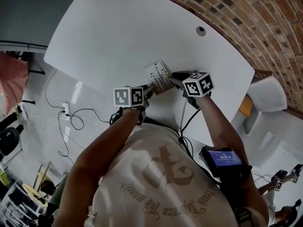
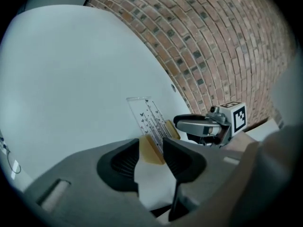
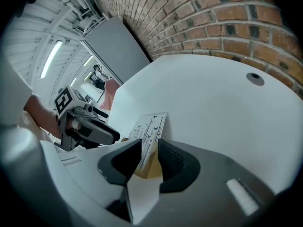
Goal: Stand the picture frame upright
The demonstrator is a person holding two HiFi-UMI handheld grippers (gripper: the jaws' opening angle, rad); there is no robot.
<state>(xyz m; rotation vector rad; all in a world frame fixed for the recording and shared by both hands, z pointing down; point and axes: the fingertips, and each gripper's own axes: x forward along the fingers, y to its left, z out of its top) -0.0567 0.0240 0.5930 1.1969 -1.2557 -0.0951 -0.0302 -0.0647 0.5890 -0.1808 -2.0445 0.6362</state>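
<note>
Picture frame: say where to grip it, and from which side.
Probably take the wooden foot blocks at the two lower ends of the picture frame, left gripper and right gripper from opposite ends. The blocks are thick and solid; the clear pane is thin.

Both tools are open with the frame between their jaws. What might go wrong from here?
1. The picture frame stands between the open jaws of the left tool and the right tool; withdrawing sideways or unevenly might clip it and tip it over.
2. It stands close to the near edge of the table, so a knock toward you might send it off.
</note>
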